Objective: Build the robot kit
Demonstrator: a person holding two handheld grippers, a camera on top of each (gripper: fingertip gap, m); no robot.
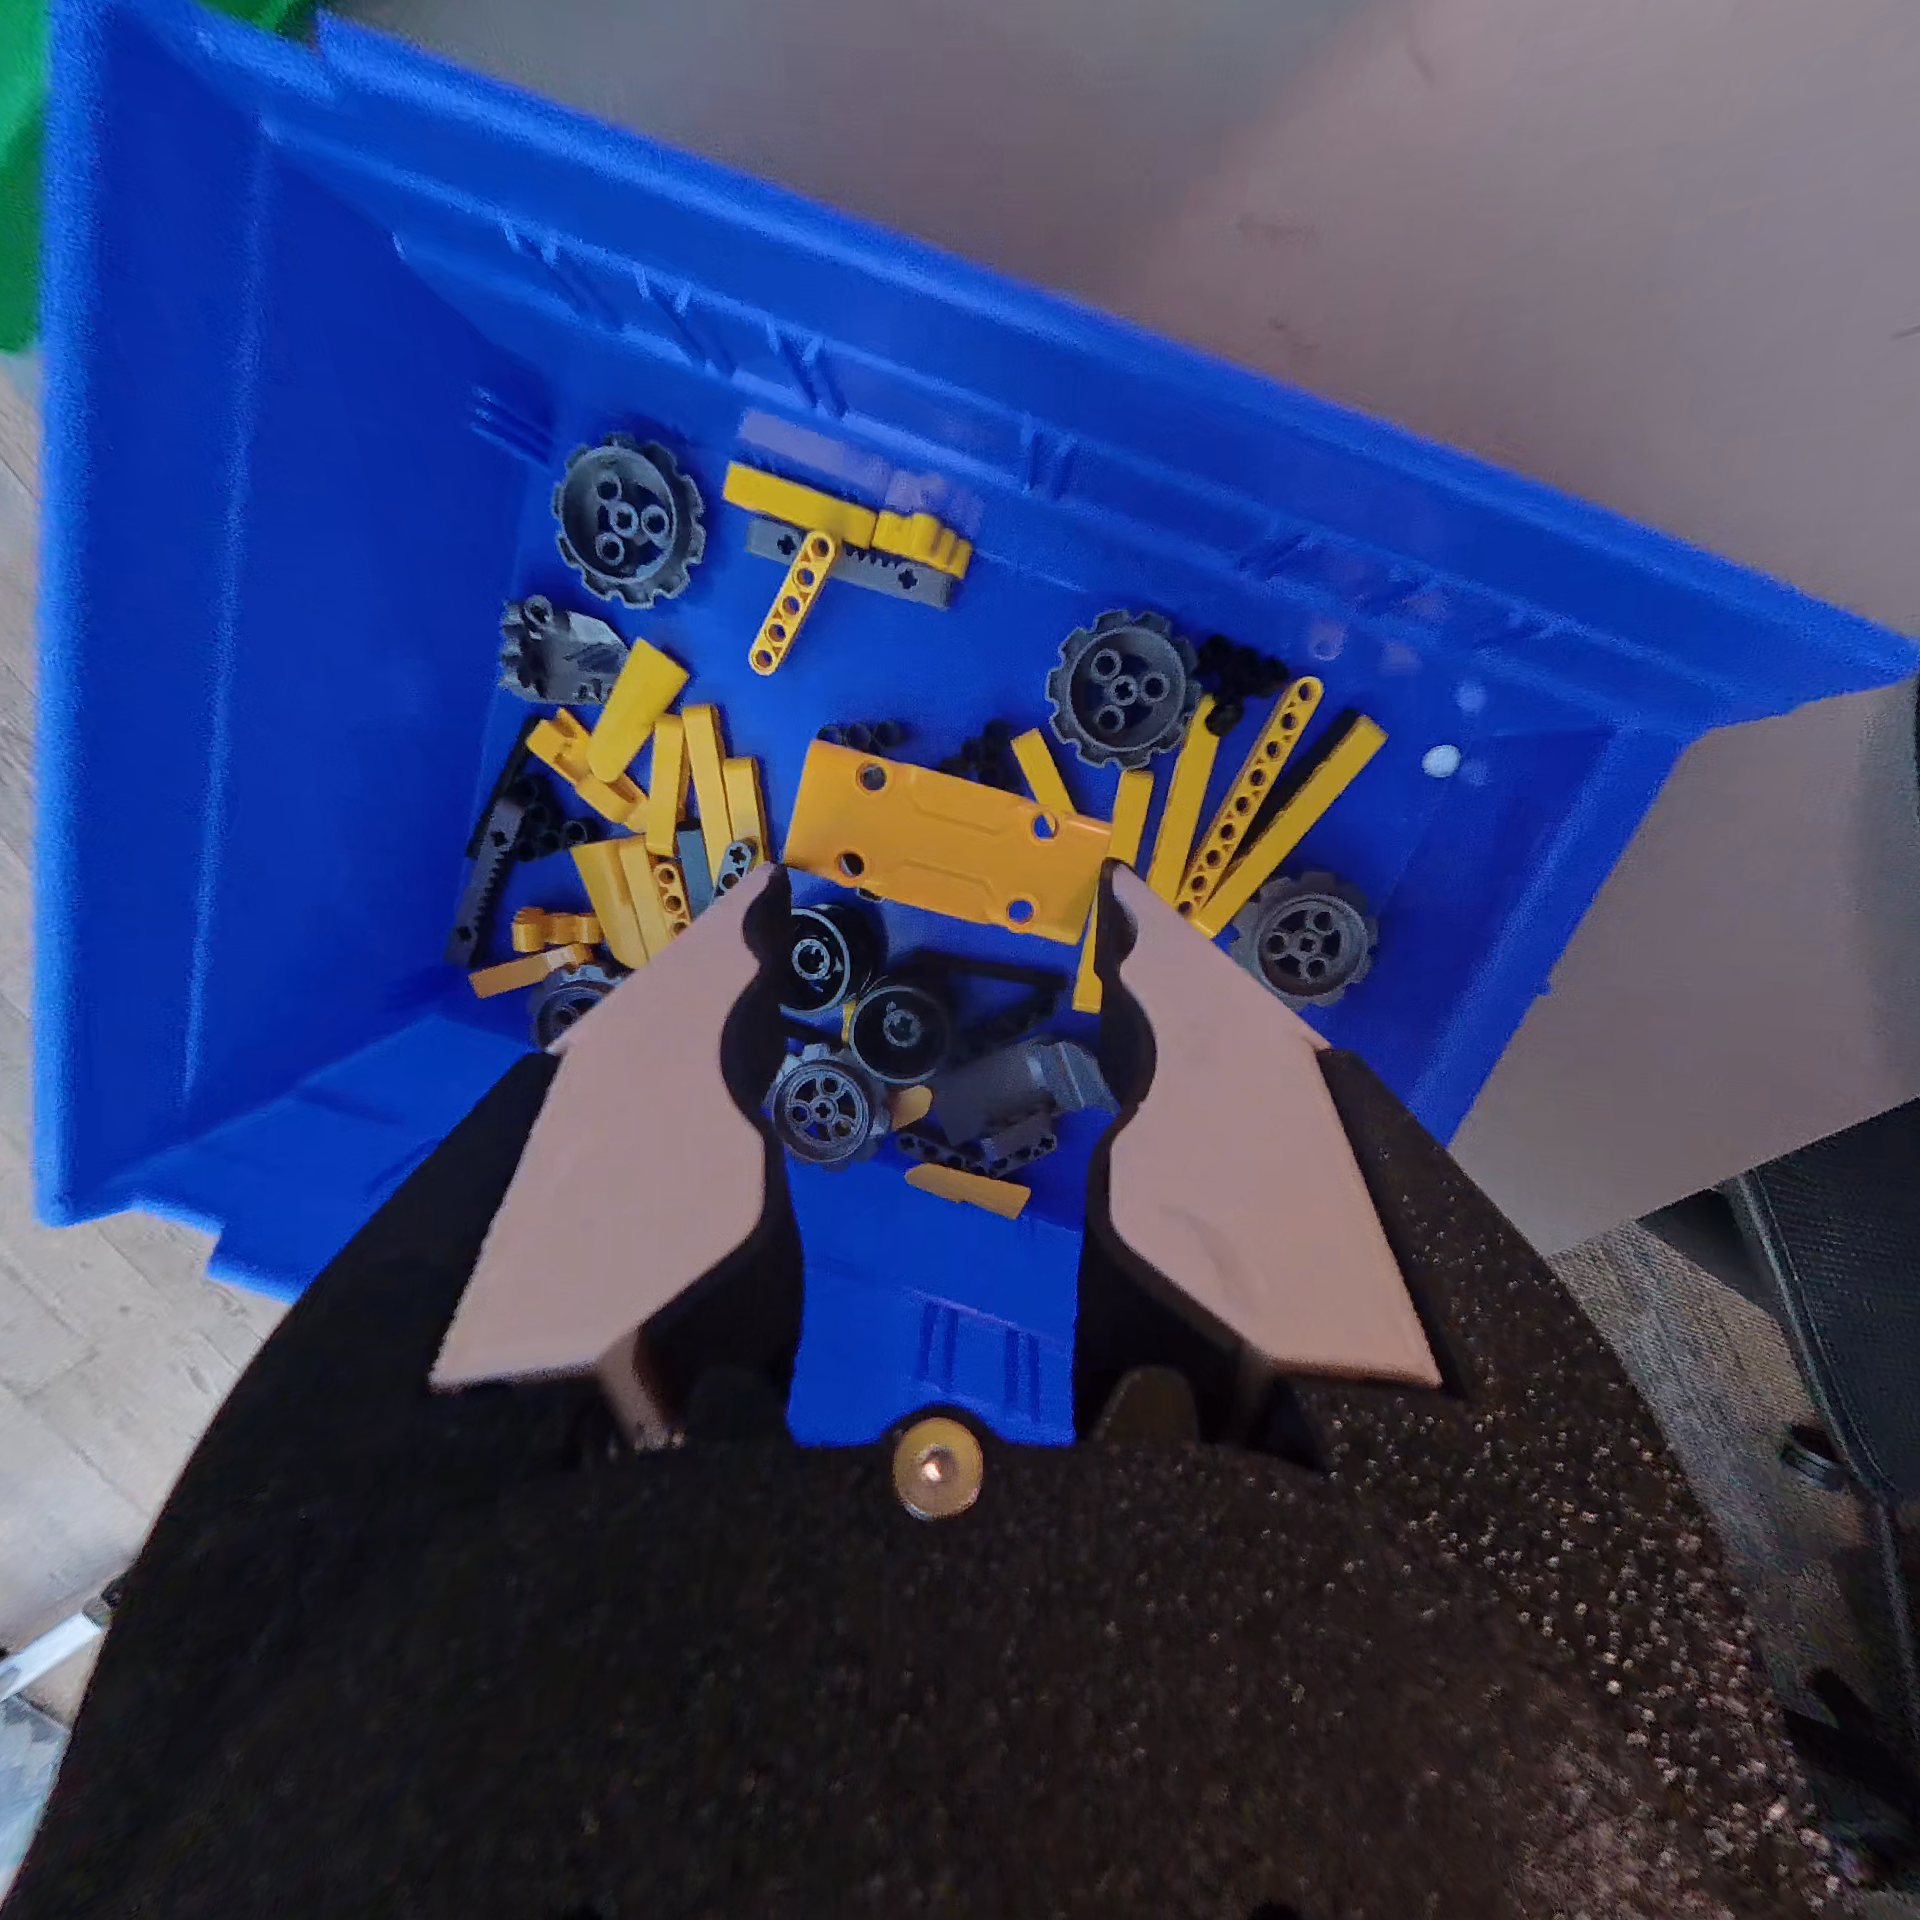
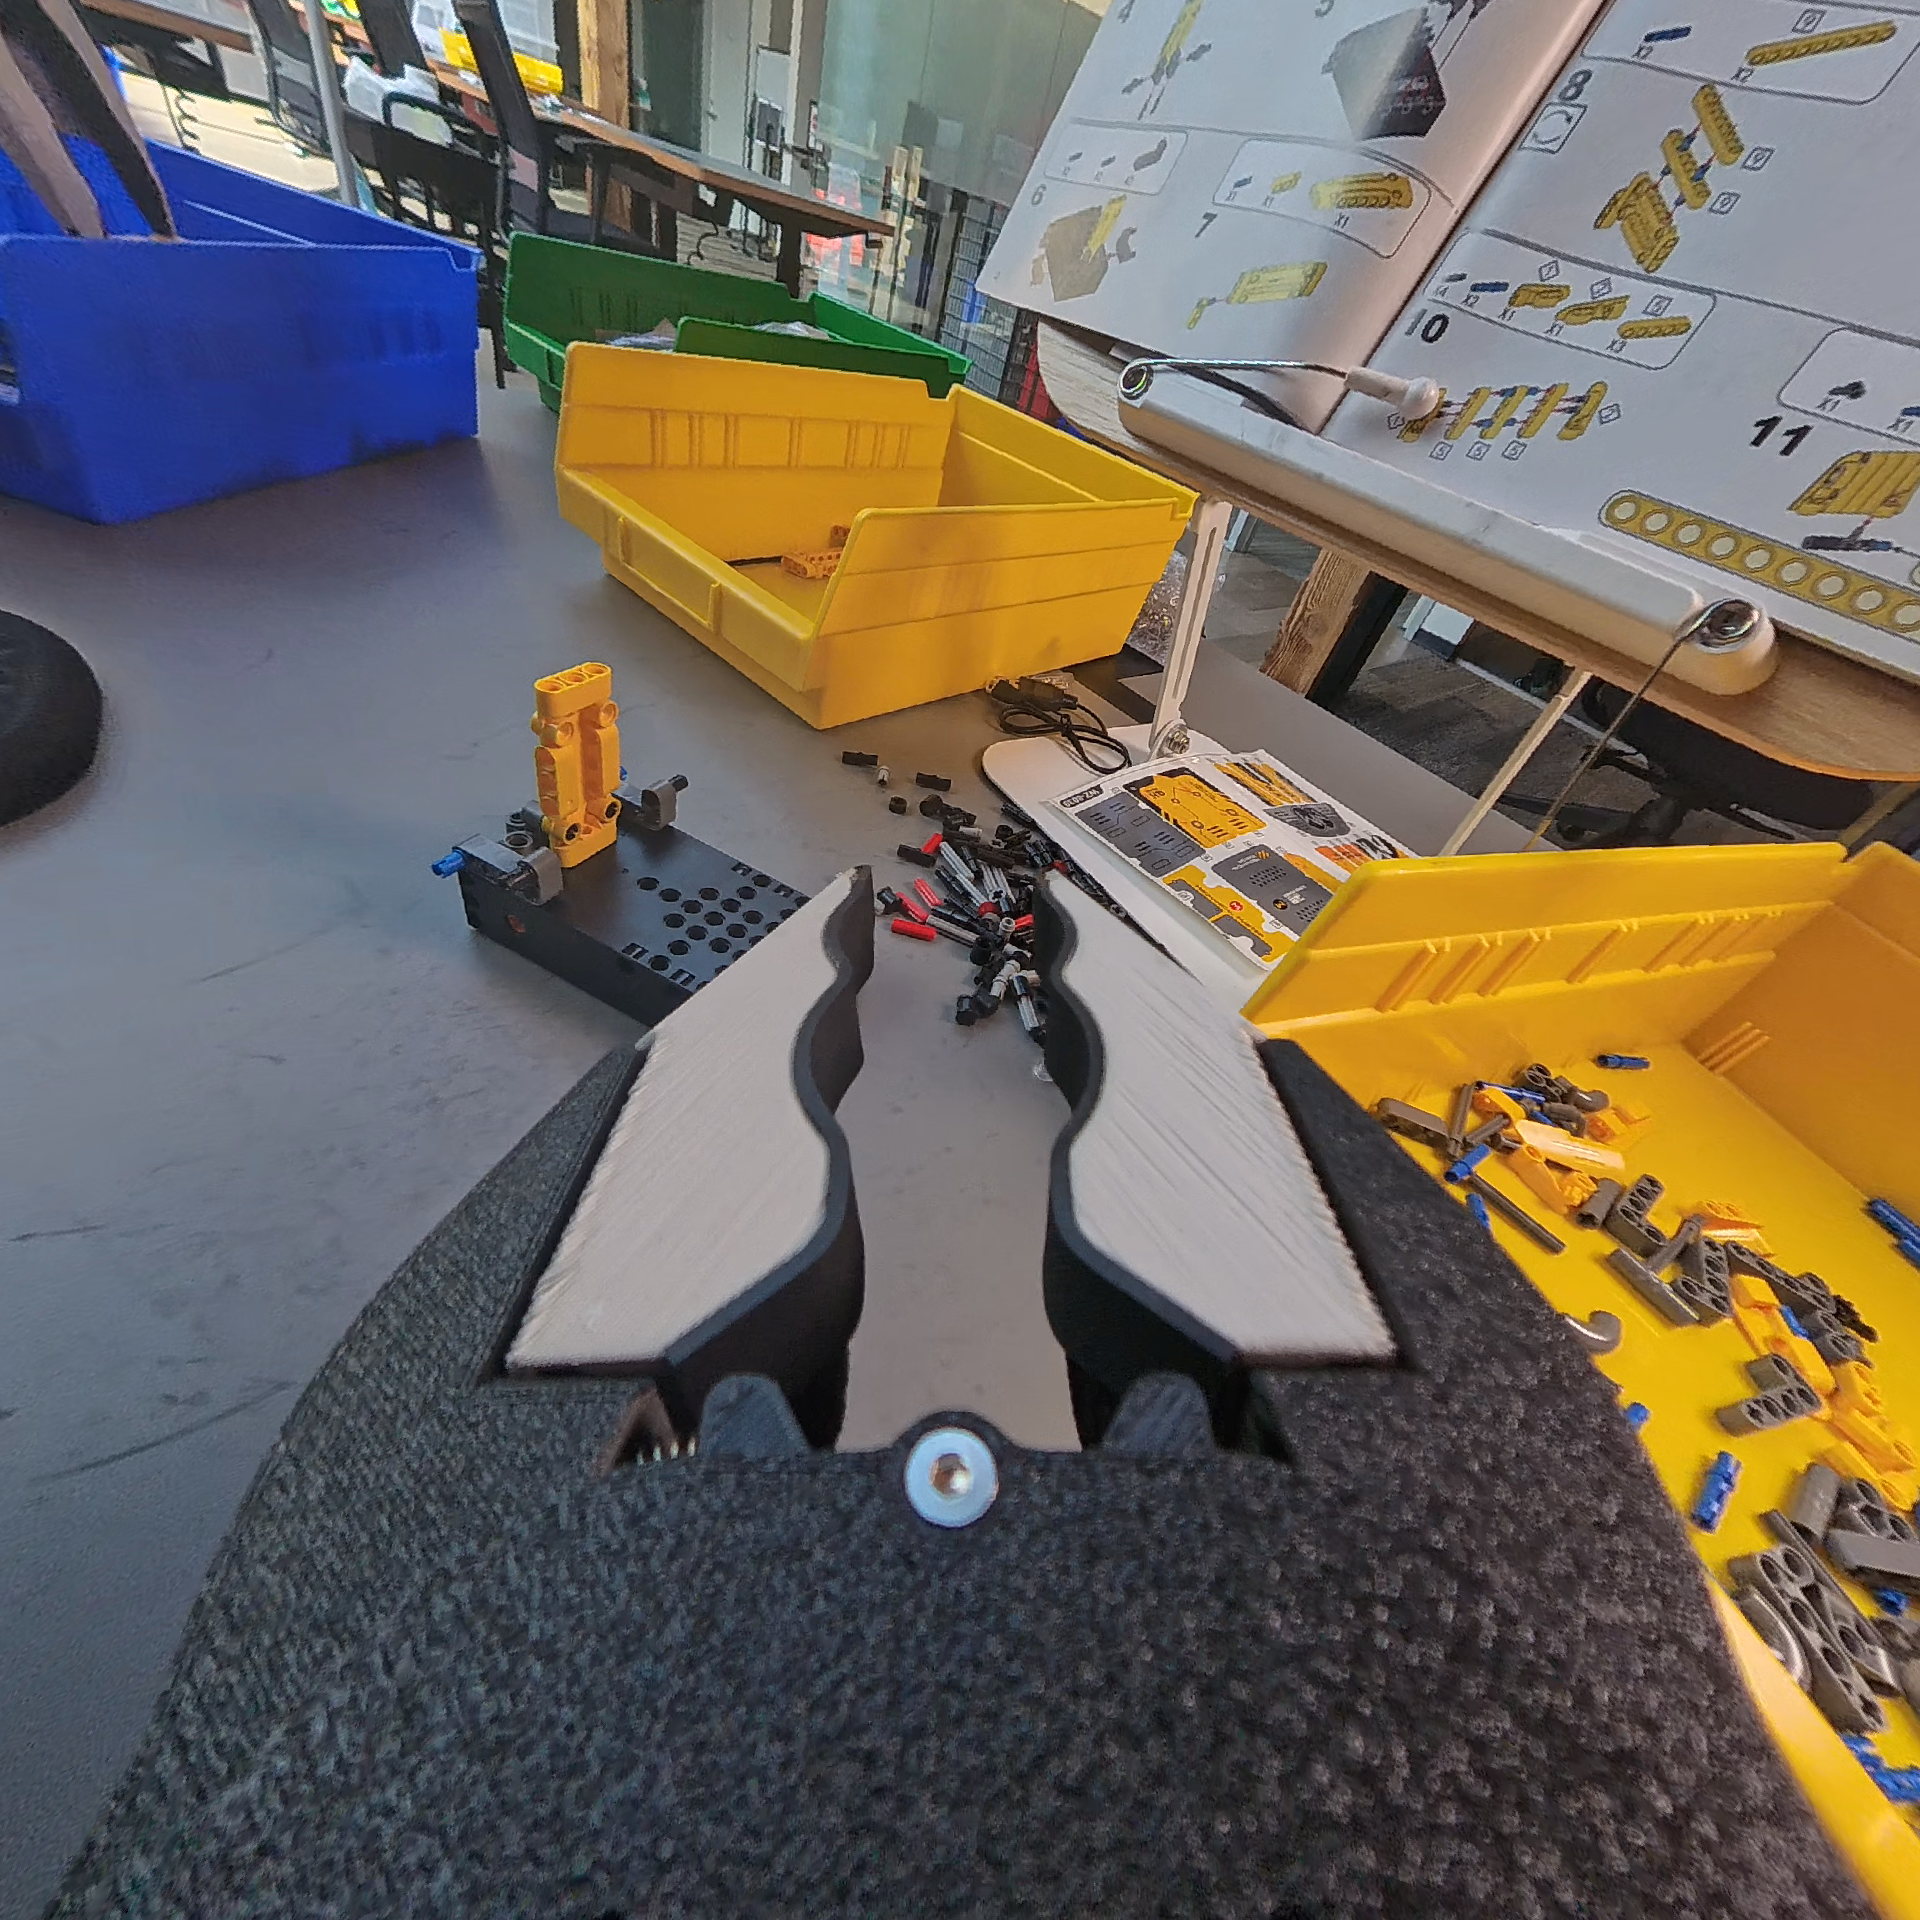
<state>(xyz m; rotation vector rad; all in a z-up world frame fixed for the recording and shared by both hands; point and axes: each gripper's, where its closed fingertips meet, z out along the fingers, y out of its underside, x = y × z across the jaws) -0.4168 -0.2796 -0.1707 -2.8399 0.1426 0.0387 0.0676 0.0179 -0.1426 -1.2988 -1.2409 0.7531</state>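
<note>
My left gripper point(image 1: 940, 883) is open and empty, hanging over a blue bin point(image 1: 312, 727) of loose building parts. Its tips sit just above a flat orange panel point(image 1: 940, 836); black wheels point(image 1: 899, 1029) and grey toothed wheels point(image 1: 1120, 689) lie around it, with yellow beams point(image 1: 1247, 800). My right gripper point(image 2: 951, 883) is open and empty, low over the grey table point(image 2: 260, 1039). Ahead of its tips lies a scatter of small black and red pins point(image 2: 977, 894). To the left, a yellow block assembly point(image 2: 575, 764) stands on a black perforated base point(image 2: 644, 914).
A yellow bin point(image 2: 1714, 1247) with grey, blue and orange parts sits at my right. Another yellow bin point(image 2: 862, 551), a green bin point(image 2: 644, 296) and the blue bin point(image 2: 229, 353) stand farther back. An instruction sheet on a stand point(image 2: 1558, 260) leans at top right; a sticker sheet point(image 2: 1205, 842) lies below it. The tips of one gripper are about 55 cm away from the tips of the other.
</note>
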